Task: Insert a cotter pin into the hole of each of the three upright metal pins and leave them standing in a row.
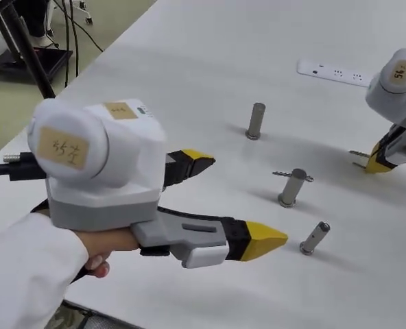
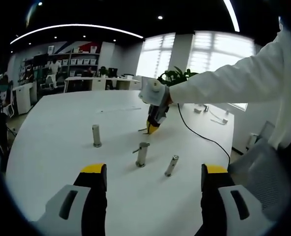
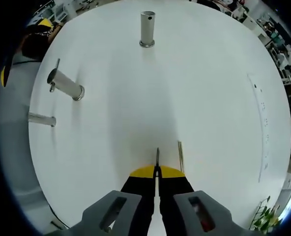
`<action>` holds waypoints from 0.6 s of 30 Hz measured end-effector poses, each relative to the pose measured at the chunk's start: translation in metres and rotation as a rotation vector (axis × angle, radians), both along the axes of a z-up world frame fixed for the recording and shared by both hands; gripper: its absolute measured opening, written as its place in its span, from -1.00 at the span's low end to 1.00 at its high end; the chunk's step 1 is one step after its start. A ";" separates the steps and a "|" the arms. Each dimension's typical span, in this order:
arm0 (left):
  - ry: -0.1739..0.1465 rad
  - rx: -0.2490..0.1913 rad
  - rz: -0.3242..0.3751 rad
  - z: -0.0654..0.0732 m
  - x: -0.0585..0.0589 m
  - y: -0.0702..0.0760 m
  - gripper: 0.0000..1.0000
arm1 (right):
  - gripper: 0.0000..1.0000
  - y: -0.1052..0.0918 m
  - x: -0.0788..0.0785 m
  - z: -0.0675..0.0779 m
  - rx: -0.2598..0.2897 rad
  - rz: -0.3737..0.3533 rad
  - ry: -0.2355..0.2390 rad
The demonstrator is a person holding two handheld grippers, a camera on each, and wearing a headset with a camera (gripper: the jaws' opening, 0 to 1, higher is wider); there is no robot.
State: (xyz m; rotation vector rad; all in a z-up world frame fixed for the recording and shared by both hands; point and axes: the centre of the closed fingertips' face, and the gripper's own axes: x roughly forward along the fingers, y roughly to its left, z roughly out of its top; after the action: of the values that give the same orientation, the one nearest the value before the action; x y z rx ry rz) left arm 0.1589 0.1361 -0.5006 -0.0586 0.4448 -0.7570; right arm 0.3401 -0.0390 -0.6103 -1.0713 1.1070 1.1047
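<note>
Three metal pins stand on the white table (image 1: 189,62): the far pin (image 1: 256,120), the middle pin (image 1: 293,187) with a cotter pin (image 1: 292,175) through its hole, and the near pin (image 1: 315,237), whose hole looks bare. My left gripper (image 1: 241,199) hovers open to their left, nothing between its fingers. Through its own view (image 2: 154,172) I see the same pins (image 2: 142,154) ahead. My right gripper (image 1: 371,164) sits low at the right, shut on a thin cotter pin (image 3: 157,156). A second cotter pin (image 3: 180,150) lies on the table beside its tips.
A white power strip (image 1: 333,72) lies at the back right of the table. The table's left edge (image 1: 25,137) drops to the floor, with black frame legs (image 1: 25,48) and cables beyond. Office desks and shelves (image 2: 76,73) stand in the background.
</note>
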 end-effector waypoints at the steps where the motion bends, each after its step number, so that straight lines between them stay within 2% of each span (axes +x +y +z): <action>1: -0.002 -0.003 0.001 0.001 0.000 0.000 0.54 | -1.00 0.000 0.001 0.003 0.008 0.000 -0.006; 6: -0.010 -0.006 0.001 0.004 0.000 0.000 0.53 | -1.00 0.002 -0.001 0.021 0.097 -0.023 -0.054; 10: -0.020 -0.021 0.006 0.010 0.001 0.000 0.51 | -1.00 -0.001 -0.013 0.036 0.144 -0.020 -0.088; 11: -0.022 -0.025 0.006 0.011 0.001 0.000 0.51 | -1.00 -0.002 -0.010 0.036 0.158 -0.020 -0.097; 16: -0.032 -0.037 0.001 0.017 0.001 -0.004 0.48 | -1.00 -0.003 -0.022 0.052 0.240 -0.028 -0.147; 18: -0.035 -0.037 -0.006 0.018 0.001 -0.006 0.47 | -1.00 -0.004 -0.027 0.055 0.245 -0.021 -0.160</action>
State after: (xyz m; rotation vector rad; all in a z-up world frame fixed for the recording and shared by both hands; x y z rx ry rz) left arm 0.1600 0.1306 -0.4825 -0.0790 0.3981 -0.7711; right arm 0.3127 -0.0435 -0.5553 -0.9344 0.8306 1.0870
